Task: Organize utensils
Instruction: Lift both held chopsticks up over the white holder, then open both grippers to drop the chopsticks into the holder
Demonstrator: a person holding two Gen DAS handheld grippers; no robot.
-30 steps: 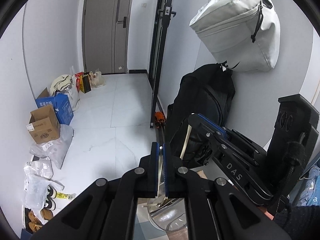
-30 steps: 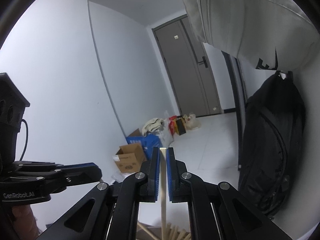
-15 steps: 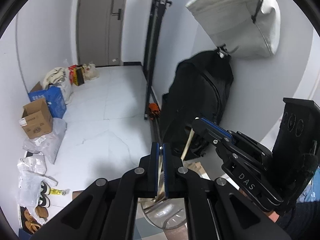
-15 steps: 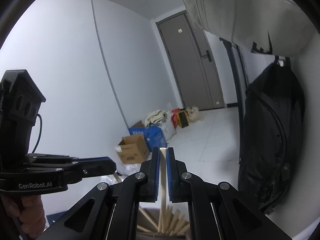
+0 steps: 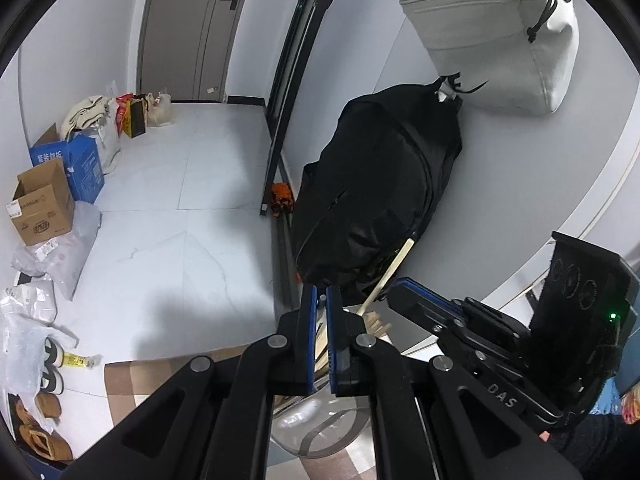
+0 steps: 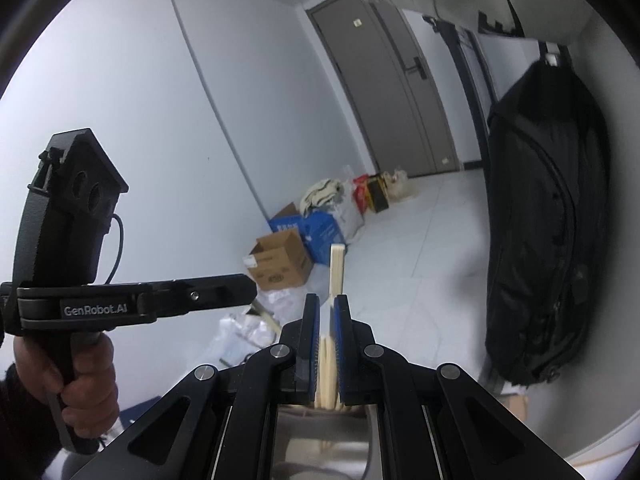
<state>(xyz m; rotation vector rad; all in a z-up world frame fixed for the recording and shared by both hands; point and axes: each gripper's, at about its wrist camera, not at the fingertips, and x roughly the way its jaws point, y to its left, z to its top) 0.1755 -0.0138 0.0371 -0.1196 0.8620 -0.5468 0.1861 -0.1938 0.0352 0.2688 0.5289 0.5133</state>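
Against the right-hand wall a black backpack [image 5: 376, 188] hangs under a pale grey bag [image 5: 492, 32], above a white tiled floor [image 5: 176, 220] with a cardboard box [image 5: 40, 204] and a blue box [image 5: 80, 168] along its left edge. Lower down, a clear container [image 5: 320, 424] stands on the table [image 5: 132, 380] near its far edge, with wooden chopsticks [image 5: 378, 322] leaning inside. The right gripper [image 6: 327, 344] has its fingers clenched on a pair of wooden chopsticks [image 6: 337, 268] that rise upright above the container. The left gripper [image 5: 319, 340] has its fingers clenched on a thin wooden stick [image 5: 321, 344] over the same container, the person's hand [image 6: 86, 396] on its handle.
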